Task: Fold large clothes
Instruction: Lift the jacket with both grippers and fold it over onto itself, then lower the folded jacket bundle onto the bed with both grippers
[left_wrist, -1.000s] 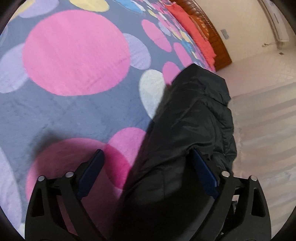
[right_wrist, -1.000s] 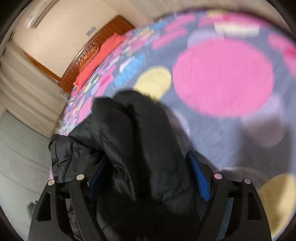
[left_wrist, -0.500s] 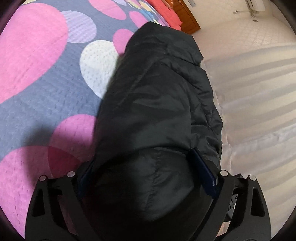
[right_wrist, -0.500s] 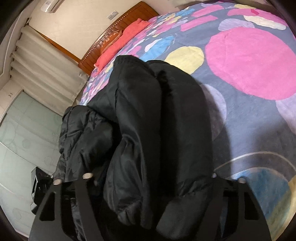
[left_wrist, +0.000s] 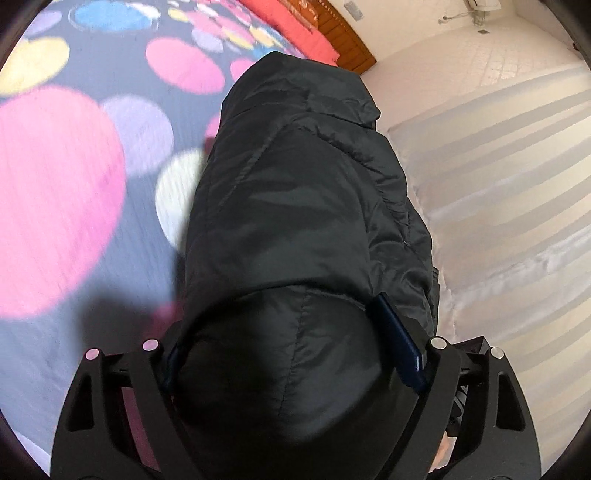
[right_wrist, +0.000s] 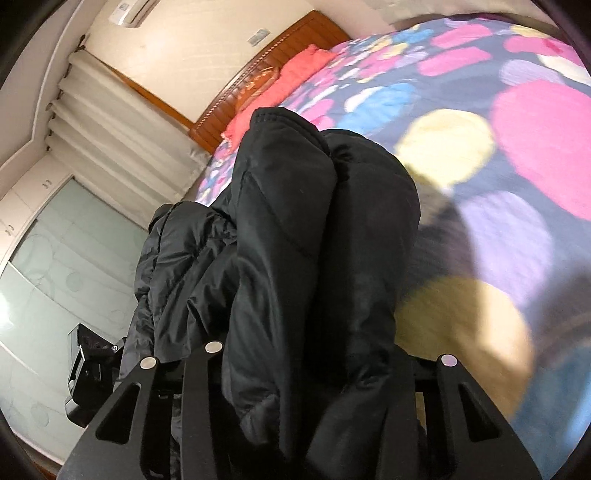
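A black puffer jacket (left_wrist: 295, 192) lies bunched near the edge of a bed with a grey quilt of coloured circles (left_wrist: 74, 177). My left gripper (left_wrist: 295, 332) has a thick fold of the jacket between its blue pads; the right pad (left_wrist: 399, 343) presses on the fabric. In the right wrist view the jacket (right_wrist: 314, 229) hangs in two thick rolls over my right gripper (right_wrist: 306, 369), whose fingers are shut on the cloth. The left gripper (right_wrist: 88, 369) shows at the lower left there.
A wooden headboard (right_wrist: 266, 74) and a red pillow (right_wrist: 280, 96) stand at the far end of the bed. White curtains (left_wrist: 498, 184) and a pale floor lie beside the bed. An air conditioner (right_wrist: 129, 11) hangs on the wall.
Both grippers have closed in on the jacket and lifted it; the jacket now fills more of both views and the right gripper's pads are buried in the fabric.
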